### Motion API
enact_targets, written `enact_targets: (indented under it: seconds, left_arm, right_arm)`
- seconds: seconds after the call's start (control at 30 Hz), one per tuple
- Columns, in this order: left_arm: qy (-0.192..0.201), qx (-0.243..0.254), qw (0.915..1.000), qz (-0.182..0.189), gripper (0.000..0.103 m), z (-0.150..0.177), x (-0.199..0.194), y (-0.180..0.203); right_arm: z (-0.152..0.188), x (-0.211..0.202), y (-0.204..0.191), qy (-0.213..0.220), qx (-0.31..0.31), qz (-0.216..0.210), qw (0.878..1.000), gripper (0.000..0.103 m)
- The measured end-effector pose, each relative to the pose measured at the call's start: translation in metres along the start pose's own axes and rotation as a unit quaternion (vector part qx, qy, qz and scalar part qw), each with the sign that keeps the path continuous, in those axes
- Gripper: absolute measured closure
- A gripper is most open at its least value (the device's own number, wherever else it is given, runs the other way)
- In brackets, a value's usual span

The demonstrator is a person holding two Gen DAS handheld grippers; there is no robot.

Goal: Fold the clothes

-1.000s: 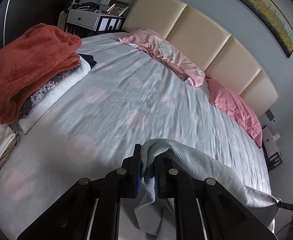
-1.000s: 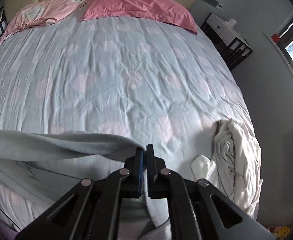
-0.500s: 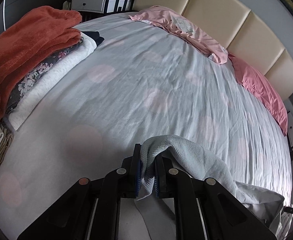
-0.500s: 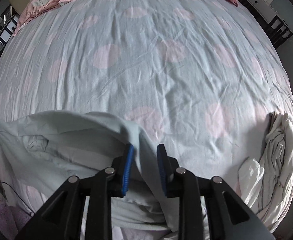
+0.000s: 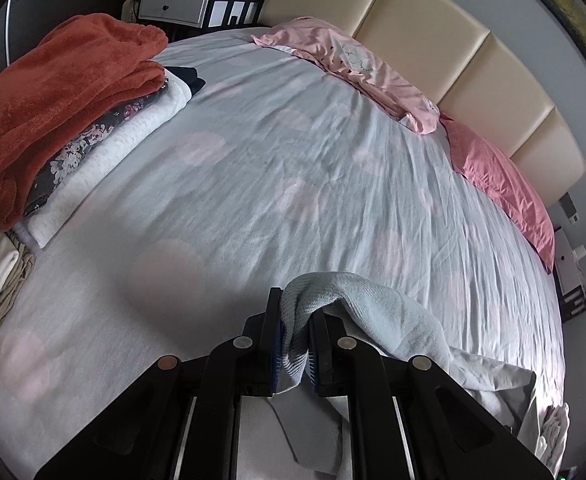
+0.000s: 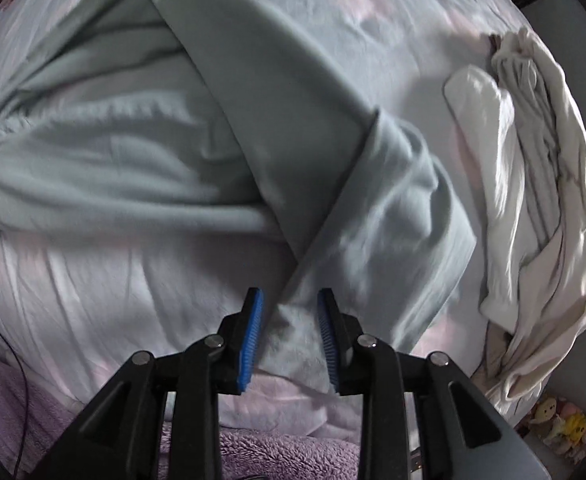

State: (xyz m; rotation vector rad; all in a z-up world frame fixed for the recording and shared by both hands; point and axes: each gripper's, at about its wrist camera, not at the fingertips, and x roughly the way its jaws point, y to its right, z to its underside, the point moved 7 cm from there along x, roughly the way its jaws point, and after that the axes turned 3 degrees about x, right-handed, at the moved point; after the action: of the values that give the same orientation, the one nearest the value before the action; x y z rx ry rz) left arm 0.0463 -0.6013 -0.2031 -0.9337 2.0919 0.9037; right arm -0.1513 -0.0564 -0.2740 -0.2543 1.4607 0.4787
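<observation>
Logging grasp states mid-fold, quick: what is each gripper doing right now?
Left gripper: shut on the light blue garment.
Right gripper: open, holding nothing; the garment's sleeve lies below its spread jaws.

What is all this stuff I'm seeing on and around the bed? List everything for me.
Garment: one, pale grey-green, spread at the bed's near edge.
Bedsheet: one, pale blue with pink dots, covering the bed.
Pillows: two, light pink and darker pink, along the headboard.
Headboard: one, cream, padded panels.
Folded stack: one, orange blanket atop floral and white pieces, left side.
Crumpled laundry: one heap, off-white, right edge.
Nightstand: one, white, far corner.
Purple blanket: one, below the sheet's edge.
Left gripper: black, blue-padded fingers pinching the garment.
Right gripper: black, fingers apart over the garment.
</observation>
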Motion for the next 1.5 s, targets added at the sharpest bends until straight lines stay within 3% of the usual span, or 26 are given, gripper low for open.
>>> enact_targets:
  seconds: [0.13,0.23,0.3,0.43,0.57,0.73,0.83,1.0,1.17,1.3,1.4,1.5]
  left_arm:
    - [-0.005,0.003,1.0,0.003,0.092,0.006,-0.004,-0.002]
    - [-0.007,0.008,0.9999,-0.002,0.092,0.008,-0.004,-0.002]
    - [-0.009,0.007,0.9999,-0.001,0.092,0.009,-0.004,-0.003]
    - [-0.01,0.004,0.9999,0.003,0.092,0.009,-0.004,-0.004]
    - [-0.009,0.003,0.9999,0.003,0.092,0.009,-0.003,-0.003]
    - [-0.009,0.006,0.9999,-0.004,0.092,0.008,-0.001,-0.002]
    - [-0.008,0.012,0.9998,-0.011,0.092,0.008,0.0,-0.001]
    - [-0.006,0.027,0.9991,-0.031,0.092,0.008,0.004,0.002]
    - [-0.006,0.03,0.9985,-0.045,0.092,0.006,0.008,0.003]
    - [-0.01,0.029,0.9982,-0.051,0.092,0.006,0.012,0.002]
    - [-0.014,0.026,0.9982,-0.053,0.092,0.007,0.016,0.001]
    - [-0.015,0.028,0.998,-0.054,0.092,0.008,0.016,0.003]
  right_arm:
    - [0.017,0.029,0.006,-0.031,0.051,-0.04,0.997,0.074]
    - [0.022,0.033,0.012,-0.027,0.077,-0.047,0.996,0.076]
    - [0.024,0.024,0.018,-0.016,0.082,-0.041,0.996,0.098]
    - [0.027,-0.012,0.036,0.018,0.088,-0.025,0.996,0.098]
    - [0.024,-0.067,0.087,0.07,0.133,-0.031,0.988,0.098]
    - [0.011,-0.104,0.174,0.112,0.201,0.018,0.973,0.098]
    - [-0.004,-0.097,0.223,0.122,0.235,0.042,0.963,0.098]
    - [-0.029,-0.061,0.256,0.133,0.247,0.02,0.96,0.098]
    - [-0.043,-0.052,0.249,0.147,0.197,0.043,0.968,0.095]
    - [-0.043,-0.074,0.243,0.195,0.178,0.054,0.963,0.078]
    - [-0.035,-0.098,0.232,0.234,0.167,0.047,0.957,0.073]
    - [-0.027,-0.091,0.195,0.2,0.11,0.008,0.974,0.072]
